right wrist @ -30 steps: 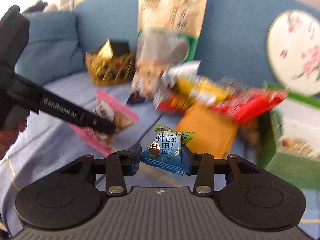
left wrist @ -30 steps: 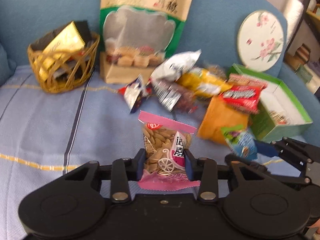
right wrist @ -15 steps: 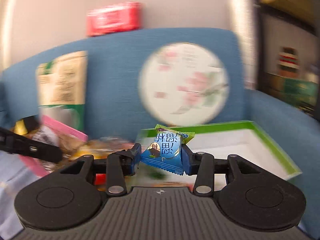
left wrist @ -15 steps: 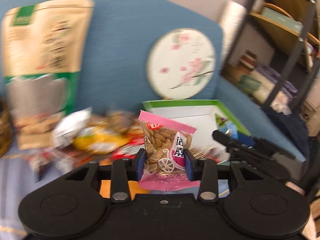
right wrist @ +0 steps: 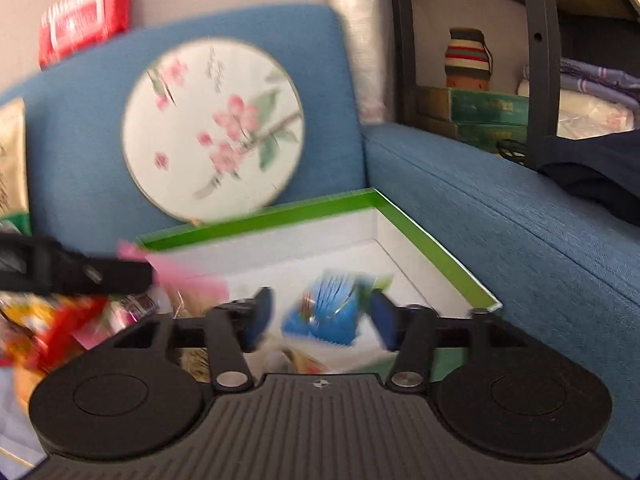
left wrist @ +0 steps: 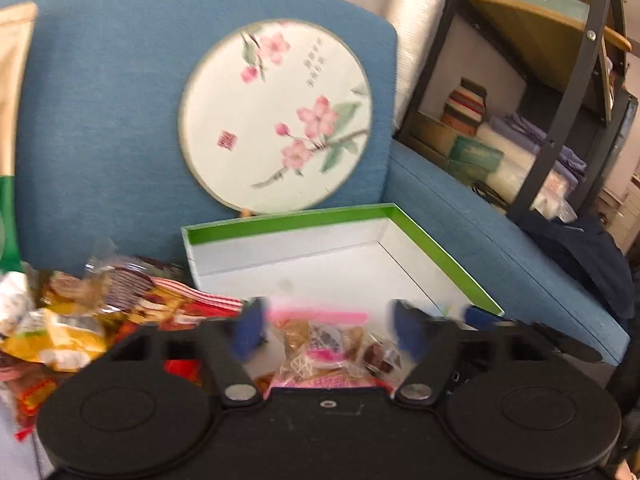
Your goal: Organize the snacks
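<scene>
blue sofa (left wrist: 104, 92) | green-rimmed box (left wrist: 440, 256) | snack pile (left wrist: 72, 320) | round fan (left wrist: 276, 116)

A blue sofa (left wrist: 112, 112) backs a round white fan (left wrist: 276, 116) painted with pink blossoms, green leaves and a small red seal. At six o'clock from the fan sits a box (left wrist: 440, 256) with a bright green rim and white inside. Black grippers carry blue pads on their fingers (left wrist: 248, 332). A pink-edged clear packet (left wrist: 320, 340) shows tan nuts; at the right wrist, a blurred blue wrapper (right wrist: 332, 312) has a green edge. At nine o'clock lies a heap of snacks (left wrist: 72, 320) in yellow, red and white. A red pack (right wrist: 84, 20) tops the sofa back; a striped jar (right wrist: 468, 56) shows red, green, black and cream bands.
</scene>
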{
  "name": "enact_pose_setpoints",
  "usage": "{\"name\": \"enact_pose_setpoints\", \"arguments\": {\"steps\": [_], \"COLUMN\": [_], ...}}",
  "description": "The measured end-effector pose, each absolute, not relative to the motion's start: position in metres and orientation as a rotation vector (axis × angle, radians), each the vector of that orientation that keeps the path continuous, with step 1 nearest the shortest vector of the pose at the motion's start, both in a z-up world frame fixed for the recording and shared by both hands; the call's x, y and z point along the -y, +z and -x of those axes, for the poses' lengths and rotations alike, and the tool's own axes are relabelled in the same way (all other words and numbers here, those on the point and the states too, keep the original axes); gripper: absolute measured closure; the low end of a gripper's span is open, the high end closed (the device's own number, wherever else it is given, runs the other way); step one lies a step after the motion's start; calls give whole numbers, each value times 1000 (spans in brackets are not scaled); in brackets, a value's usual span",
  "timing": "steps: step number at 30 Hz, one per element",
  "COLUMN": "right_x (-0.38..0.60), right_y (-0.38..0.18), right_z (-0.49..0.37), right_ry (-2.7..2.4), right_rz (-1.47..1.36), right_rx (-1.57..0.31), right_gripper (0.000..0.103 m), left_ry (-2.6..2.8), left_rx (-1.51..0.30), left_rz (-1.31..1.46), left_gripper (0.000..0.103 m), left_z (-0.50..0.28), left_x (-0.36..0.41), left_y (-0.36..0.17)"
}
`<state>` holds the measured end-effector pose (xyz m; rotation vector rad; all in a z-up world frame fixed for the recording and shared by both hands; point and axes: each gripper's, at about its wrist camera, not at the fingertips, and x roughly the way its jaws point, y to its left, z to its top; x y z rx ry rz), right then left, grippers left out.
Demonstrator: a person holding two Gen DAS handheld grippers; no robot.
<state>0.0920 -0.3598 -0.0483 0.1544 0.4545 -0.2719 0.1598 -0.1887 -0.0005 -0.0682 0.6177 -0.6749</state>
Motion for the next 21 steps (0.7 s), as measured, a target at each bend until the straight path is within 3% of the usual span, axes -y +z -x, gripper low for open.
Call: {"name": "enact_pose_setpoints", "arguments": {"steps": [5,11,21], "right_x": [356,327,243], "right_y": [-41,-31,-42], "right_z": [-82,-76,-76], "right_ry": [-267,-62,389], "right_rz": [-157,-200,-215], "right_rx": [-377,-347,-477], "right_gripper": [0,0,0], "left_ry": [-618,-488,-440], "left_rx": [-556,-604,-723], "left_rz": [82,96,208], "left_gripper": [0,0,0], "left_z": [-141,-135,-148], "left_x": [144,72,14], "left_y": [19,14,-12]}}
